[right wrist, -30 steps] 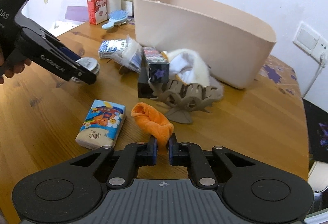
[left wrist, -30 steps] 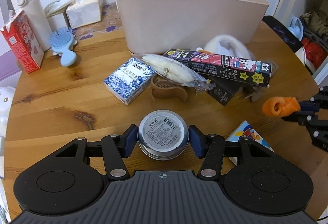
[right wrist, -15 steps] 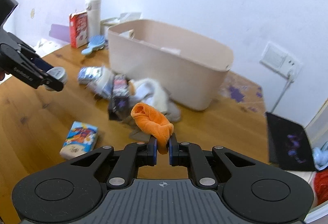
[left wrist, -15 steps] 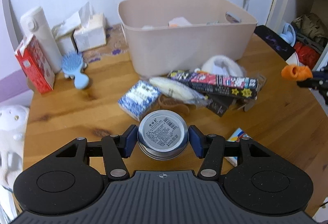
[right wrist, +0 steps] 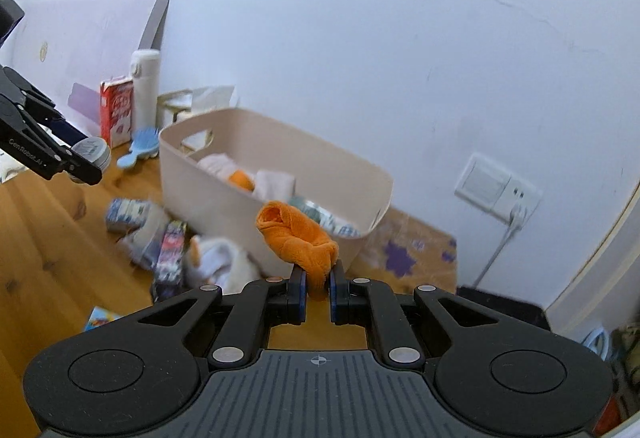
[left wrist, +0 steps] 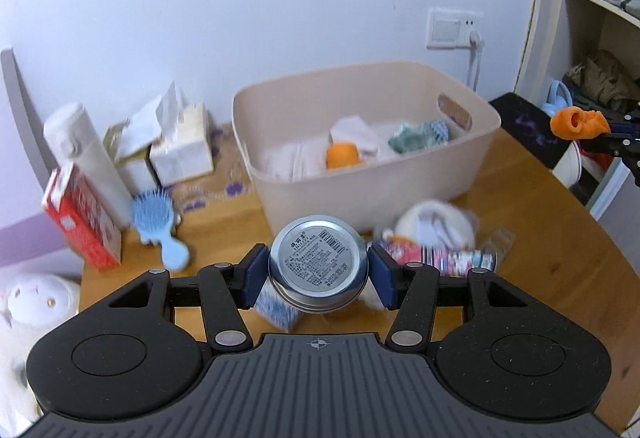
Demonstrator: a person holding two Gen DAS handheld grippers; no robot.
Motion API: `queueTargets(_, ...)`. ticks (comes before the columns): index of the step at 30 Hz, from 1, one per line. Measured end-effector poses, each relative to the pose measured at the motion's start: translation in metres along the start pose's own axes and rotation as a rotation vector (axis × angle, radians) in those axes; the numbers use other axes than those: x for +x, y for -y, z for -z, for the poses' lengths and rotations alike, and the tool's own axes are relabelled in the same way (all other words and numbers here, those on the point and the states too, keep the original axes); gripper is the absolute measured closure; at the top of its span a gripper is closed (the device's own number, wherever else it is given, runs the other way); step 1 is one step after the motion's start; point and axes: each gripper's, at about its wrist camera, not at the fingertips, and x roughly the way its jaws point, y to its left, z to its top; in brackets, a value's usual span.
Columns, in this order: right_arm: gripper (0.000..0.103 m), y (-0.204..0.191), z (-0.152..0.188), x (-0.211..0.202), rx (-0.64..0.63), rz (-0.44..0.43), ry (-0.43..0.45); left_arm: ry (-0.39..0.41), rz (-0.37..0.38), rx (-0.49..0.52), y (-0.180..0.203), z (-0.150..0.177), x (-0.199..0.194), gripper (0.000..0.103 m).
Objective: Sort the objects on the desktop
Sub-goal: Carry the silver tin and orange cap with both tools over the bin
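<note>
Above a cluttered round wooden table (left wrist: 532,222), the left gripper (left wrist: 318,272) is clamped on a round silver metal tin (left wrist: 318,262) while the right gripper (right wrist: 318,294) pinches a rolled orange cloth (right wrist: 296,234), both held in the air near a beige plastic storage bin (left wrist: 360,189) already holding white cloths and an orange item.
</note>
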Motion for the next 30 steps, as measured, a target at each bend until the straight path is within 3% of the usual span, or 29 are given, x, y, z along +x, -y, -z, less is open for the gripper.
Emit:
queueTargets(16, 0.092, 0.036, -0.042, 0.026, -0.039, 0.018, 0.066, 0.069, -0.028, 0.055, 0.008, -0.068, 0.028, 0.048)
queueTargets(30, 0.092, 0.039, -0.064, 0.076, -0.058, -0.017, 0.065, 0.023, -0.04, 0.046, 0.021, -0.096, 0.078, 0.048)
